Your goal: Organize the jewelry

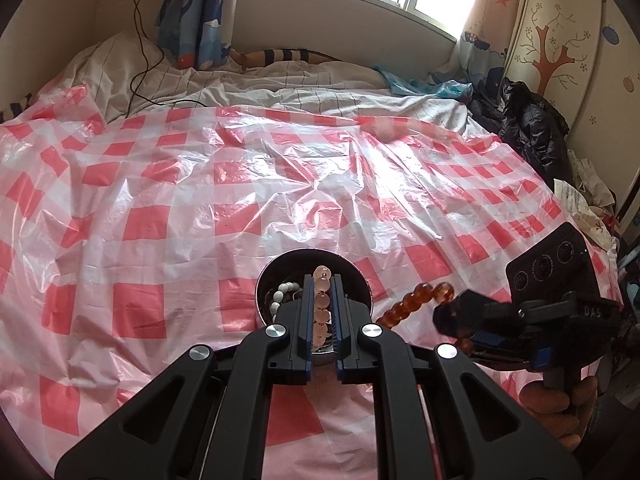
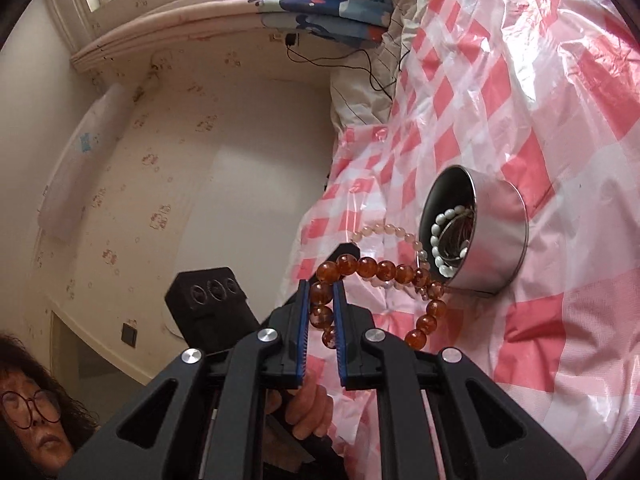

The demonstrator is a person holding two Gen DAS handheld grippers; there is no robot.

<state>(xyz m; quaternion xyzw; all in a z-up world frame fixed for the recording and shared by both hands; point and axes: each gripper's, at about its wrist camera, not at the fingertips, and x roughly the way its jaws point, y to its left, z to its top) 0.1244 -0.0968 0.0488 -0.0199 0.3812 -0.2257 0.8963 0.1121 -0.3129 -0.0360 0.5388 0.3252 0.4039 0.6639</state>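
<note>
Both grippers were loaded: the left gripper [image 1: 322, 308] had its jaws clamped on the pale pink bracelet [image 1: 321, 300] right over the round metal tin [image 2: 500, 236], and the right gripper [image 2: 322, 316] pinched the amber bracelet [image 2: 384, 272] just beside the rim. This looked like the drop-off step. Next, each strand needed centring above the opening, where a white bead bracelet [image 2: 440, 236] already lay, before release.

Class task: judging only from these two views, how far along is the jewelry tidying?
Done: a white bracelet and some darker pieces lie in the tin. In hand: the left hand-held gripper grips a pale pink bracelet over the tin; the right hand-held gripper grips an amber bracelet beside it. Left: drop both in. No other loose jewelry shows on the checked sheet.
</note>
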